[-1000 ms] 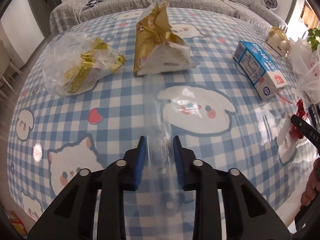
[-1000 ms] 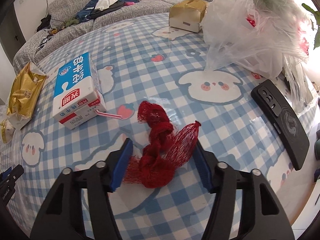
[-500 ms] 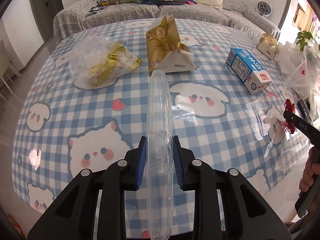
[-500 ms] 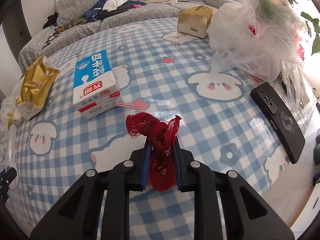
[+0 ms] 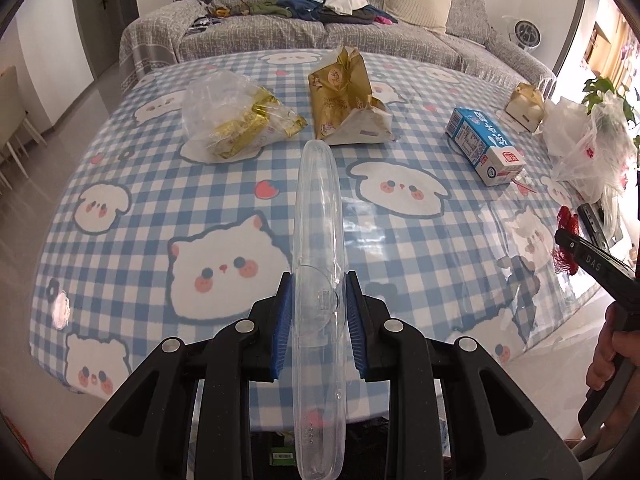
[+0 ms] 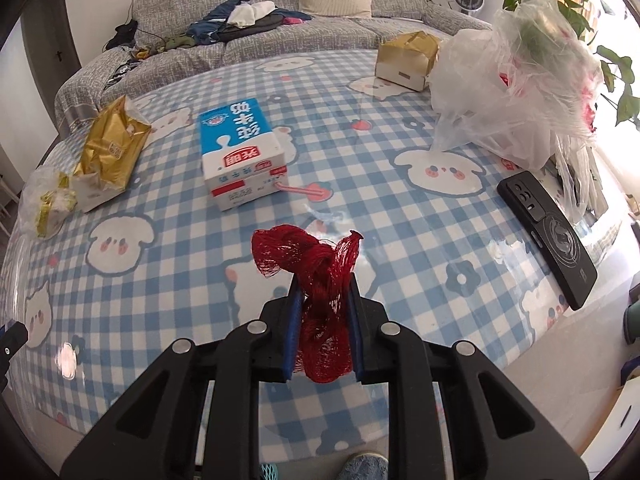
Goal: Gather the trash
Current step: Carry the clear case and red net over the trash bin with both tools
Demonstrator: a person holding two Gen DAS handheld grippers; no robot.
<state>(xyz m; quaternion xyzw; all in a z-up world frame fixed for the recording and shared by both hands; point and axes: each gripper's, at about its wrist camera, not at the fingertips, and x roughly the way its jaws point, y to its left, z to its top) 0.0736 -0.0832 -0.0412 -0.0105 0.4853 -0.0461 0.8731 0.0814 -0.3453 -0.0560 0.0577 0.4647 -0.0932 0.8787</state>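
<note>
Our left gripper (image 5: 318,320) has its blue pads clamped tight on a long, clear plastic case (image 5: 318,248), which is held above the round table with the blue-and-white checked cloth (image 5: 160,200) and points toward 12 o'clock. Our right gripper (image 6: 323,328) has just been closing, and its narrowed jaws now pinch a crumpled red mesh net bag (image 6: 320,280), lifted off the cloth. On the table from the left wrist view, a clear plastic bag of gold wrappers (image 5: 236,120) lies at 11 o'clock, a torn gold foil packet (image 5: 344,100) at 12, and a blue-and-white milk carton (image 5: 484,144) at 2. A black phone (image 6: 548,232) lies at 3 o'clock in the right wrist view, just beside a heap of clear plastic bags (image 6: 512,80).
</note>
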